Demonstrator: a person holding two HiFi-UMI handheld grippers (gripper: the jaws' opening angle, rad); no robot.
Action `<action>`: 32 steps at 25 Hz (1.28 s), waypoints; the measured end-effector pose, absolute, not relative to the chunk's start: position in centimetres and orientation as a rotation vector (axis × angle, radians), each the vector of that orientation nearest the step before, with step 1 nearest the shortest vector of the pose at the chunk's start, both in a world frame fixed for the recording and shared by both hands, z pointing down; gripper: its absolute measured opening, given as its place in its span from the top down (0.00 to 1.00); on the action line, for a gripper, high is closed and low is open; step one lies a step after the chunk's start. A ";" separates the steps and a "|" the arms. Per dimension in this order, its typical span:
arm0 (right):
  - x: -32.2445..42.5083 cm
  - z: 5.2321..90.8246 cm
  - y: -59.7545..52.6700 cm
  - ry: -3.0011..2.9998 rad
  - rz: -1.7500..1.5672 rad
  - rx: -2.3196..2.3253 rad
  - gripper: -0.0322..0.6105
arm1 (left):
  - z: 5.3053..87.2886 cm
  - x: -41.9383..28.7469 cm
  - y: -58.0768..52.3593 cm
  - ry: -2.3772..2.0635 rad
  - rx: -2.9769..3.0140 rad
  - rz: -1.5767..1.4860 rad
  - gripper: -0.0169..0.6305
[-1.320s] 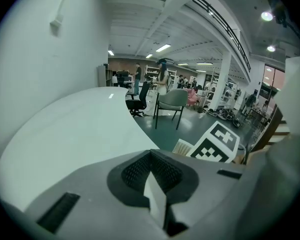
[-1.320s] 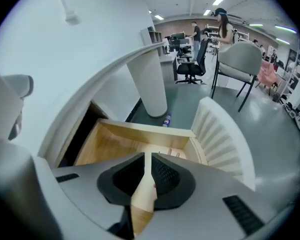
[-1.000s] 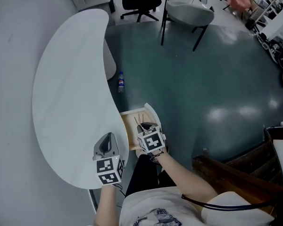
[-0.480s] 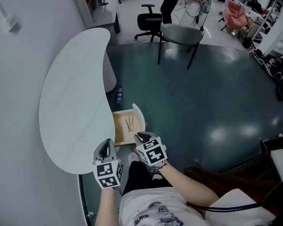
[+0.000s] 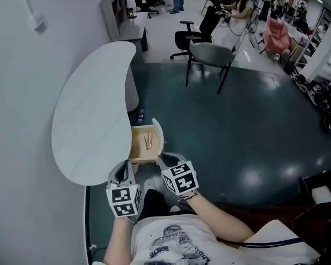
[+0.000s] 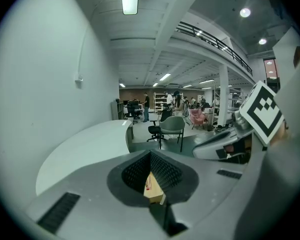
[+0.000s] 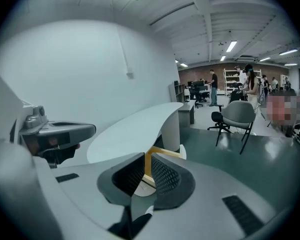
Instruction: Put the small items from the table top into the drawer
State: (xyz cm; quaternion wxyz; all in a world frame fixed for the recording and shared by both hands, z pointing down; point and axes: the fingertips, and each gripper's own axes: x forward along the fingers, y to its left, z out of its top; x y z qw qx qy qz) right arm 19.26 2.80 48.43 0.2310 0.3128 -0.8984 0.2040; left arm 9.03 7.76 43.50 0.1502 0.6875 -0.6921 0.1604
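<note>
The white curved table top (image 5: 88, 126) is bare. At its near right edge the wooden drawer (image 5: 137, 148) stands open, with thin reddish sticks (image 5: 148, 142) lying inside. My left gripper (image 5: 123, 171) hangs just short of the table's near end, its tips together and nothing in them. My right gripper (image 5: 164, 160) hovers just short of the drawer's white front, jaws a narrow slit apart and empty. In the left gripper view the drawer (image 6: 155, 191) shows behind the fingers of the left gripper (image 6: 151, 156). In the right gripper view the drawer (image 7: 162, 153) shows through the slit of the right gripper (image 7: 146, 161).
A white wall runs along the table's left. A small bottle (image 5: 140, 115) stands on the dark floor beside the table leg. A grey chair (image 5: 209, 54) and a black office chair (image 5: 190, 37) stand beyond. Dark wooden furniture (image 5: 276, 208) sits at the lower right.
Both grippers have lifted and drawn back from the drawer and table. The table and drawer now look smaller and farther off. The drawer stays open.
</note>
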 end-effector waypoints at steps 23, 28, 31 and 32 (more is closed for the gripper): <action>7.7 42.5 7.1 -2.594 0.456 0.797 0.87 | 38.5 -0.8 12.8 -2.071 1.967 0.448 0.94; 1.6 40.9 8.4 -2.614 0.409 0.778 0.89 | 37.4 -7.5 13.9 -2.104 1.951 0.416 0.94; -1.9 39.7 9.3 -2.630 0.381 0.782 0.90 | 36.7 -11.2 14.9 -2.120 1.953 0.397 0.94; -3.0 39.3 9.7 -2.635 0.372 0.782 0.90 | 36.5 -12.4 15.2 -2.124 1.954 0.391 0.94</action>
